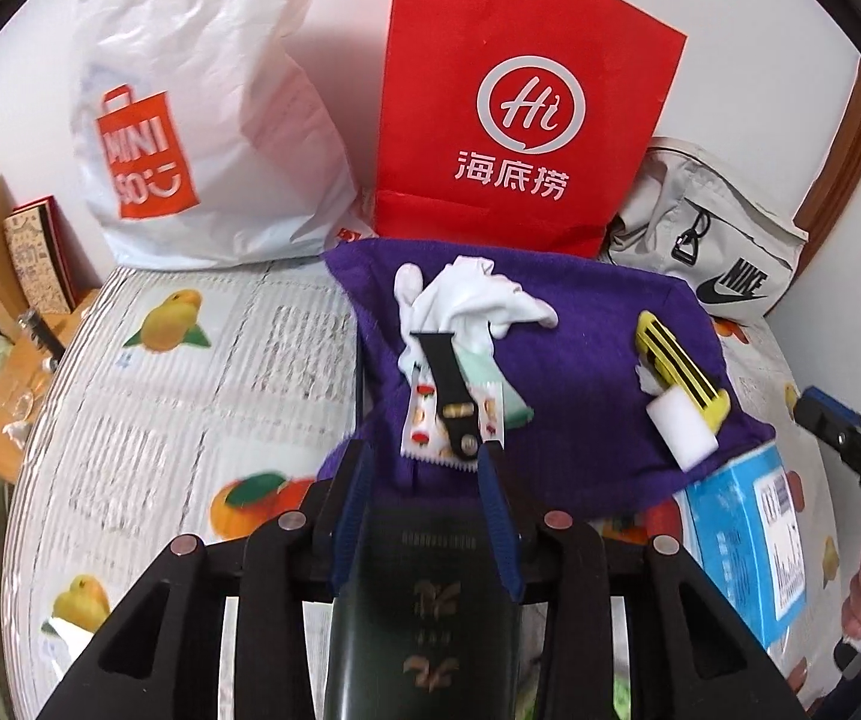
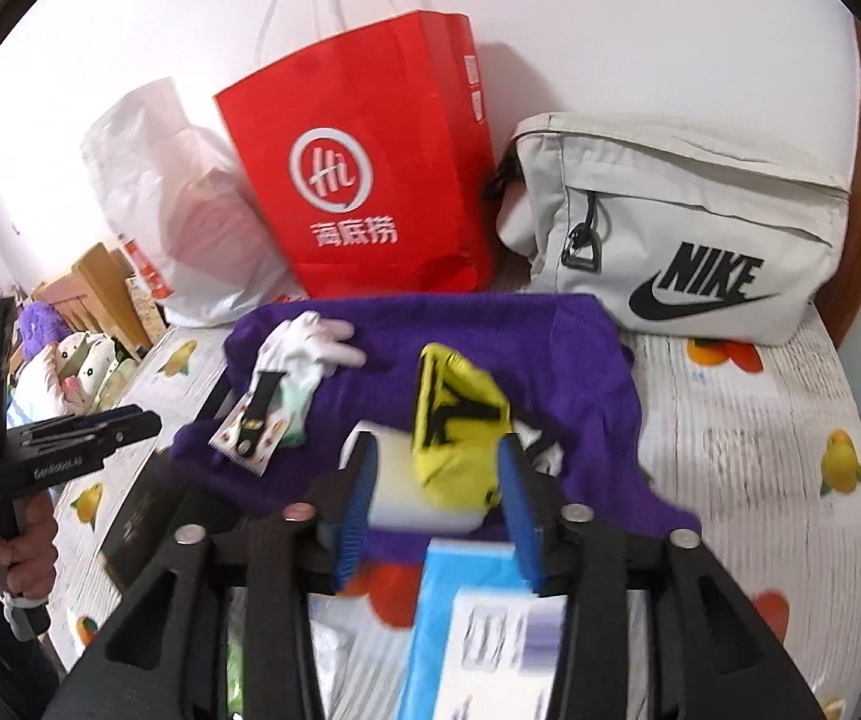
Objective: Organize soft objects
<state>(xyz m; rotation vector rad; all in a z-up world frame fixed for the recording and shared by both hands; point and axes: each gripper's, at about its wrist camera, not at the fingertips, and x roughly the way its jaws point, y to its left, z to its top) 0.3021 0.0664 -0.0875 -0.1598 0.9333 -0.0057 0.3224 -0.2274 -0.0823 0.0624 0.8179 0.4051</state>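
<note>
A purple towel (image 1: 580,372) (image 2: 490,348) lies spread on the table. On it lie a white glove (image 1: 478,300) (image 2: 310,342), a black strap (image 1: 451,384) (image 2: 256,408) over a printed packet (image 1: 424,426), a yellow sock (image 1: 679,369) (image 2: 460,420) and a white sponge block (image 1: 682,420) (image 2: 412,492). My left gripper (image 1: 424,462) is open, its tips at the towel's near edge by the packet, above a dark box (image 1: 424,600). My right gripper (image 2: 439,468) is open, with the sponge and the sock between its fingers.
A red paper bag (image 1: 520,108) (image 2: 370,168), a white Miniso plastic bag (image 1: 202,120) and a grey Nike pouch (image 1: 712,240) (image 2: 670,228) stand at the back against the wall. A blue box (image 1: 742,540) (image 2: 466,618) lies under the towel's near right. The tablecloth (image 1: 190,390) has a fruit print.
</note>
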